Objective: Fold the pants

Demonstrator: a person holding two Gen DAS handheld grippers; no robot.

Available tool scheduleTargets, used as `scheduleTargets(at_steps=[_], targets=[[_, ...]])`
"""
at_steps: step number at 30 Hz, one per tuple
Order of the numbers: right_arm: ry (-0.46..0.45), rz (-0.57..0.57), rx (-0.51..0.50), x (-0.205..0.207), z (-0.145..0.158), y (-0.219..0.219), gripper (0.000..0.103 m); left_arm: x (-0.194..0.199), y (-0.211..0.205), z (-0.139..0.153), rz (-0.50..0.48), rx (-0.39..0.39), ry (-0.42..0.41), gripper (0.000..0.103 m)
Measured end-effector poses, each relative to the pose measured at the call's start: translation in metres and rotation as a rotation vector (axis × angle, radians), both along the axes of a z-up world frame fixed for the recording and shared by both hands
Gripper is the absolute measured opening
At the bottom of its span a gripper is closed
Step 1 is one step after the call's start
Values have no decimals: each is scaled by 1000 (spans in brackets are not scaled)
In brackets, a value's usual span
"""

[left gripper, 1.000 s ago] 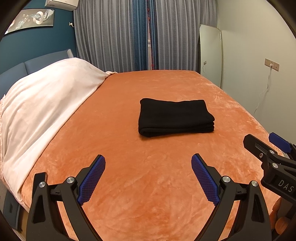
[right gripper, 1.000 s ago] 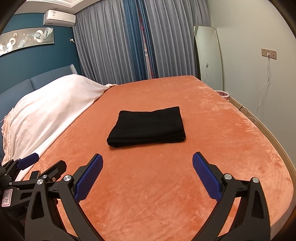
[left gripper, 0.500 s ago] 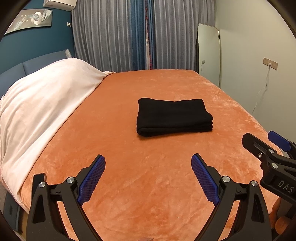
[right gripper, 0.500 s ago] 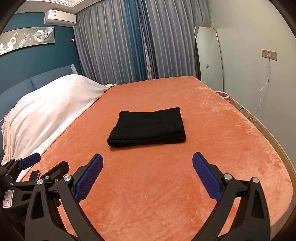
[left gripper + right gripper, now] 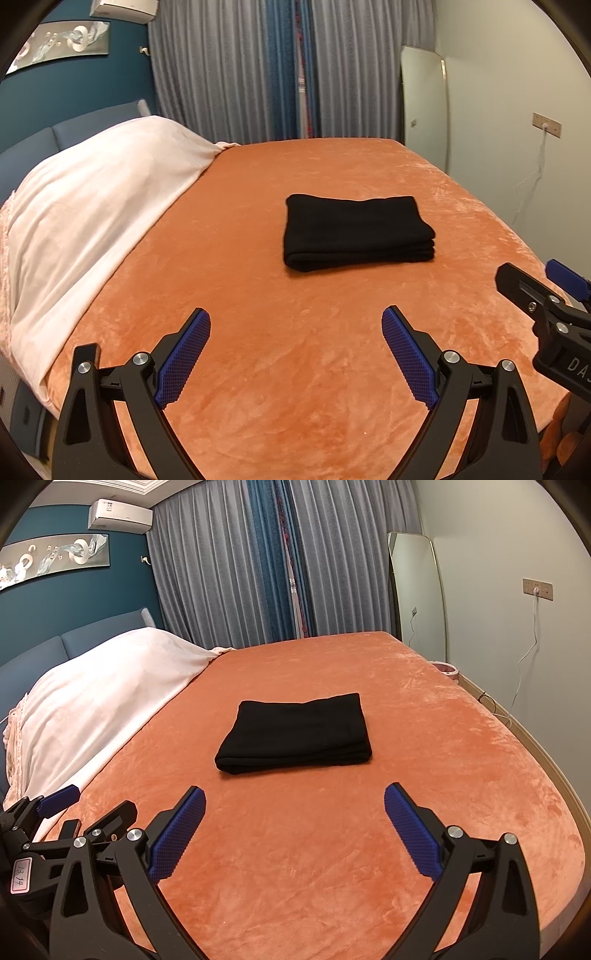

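Your left gripper (image 5: 295,354) and right gripper (image 5: 293,832) both hover low over the near part of the bed, jaws spread wide, holding nothing. The black pants (image 5: 295,733) lie folded in a neat stack in the middle of the orange blanket (image 5: 424,738), apart from both grippers. A white cover (image 5: 92,221) drapes the left side. Grey curtains (image 5: 332,572) hang behind, and a mirror (image 5: 415,590) leans against the right wall.
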State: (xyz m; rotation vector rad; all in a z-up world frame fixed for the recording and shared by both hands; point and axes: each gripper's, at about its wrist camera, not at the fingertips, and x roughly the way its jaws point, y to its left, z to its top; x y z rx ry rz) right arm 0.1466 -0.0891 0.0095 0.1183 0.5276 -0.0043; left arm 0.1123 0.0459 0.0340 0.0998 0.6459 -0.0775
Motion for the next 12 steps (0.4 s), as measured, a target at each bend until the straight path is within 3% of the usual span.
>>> scheduleTargets(at_steps=[3,7,12], targets=[[1,0,1,0,0,0,96,1,3,-2,-18,-30,9,92],[0,-3,1,-1,0,0,96,2,3,-5,23,5,3,92],[1,-8,1,-2,0,0,96,3,9,-8,2,-42,27,92]])
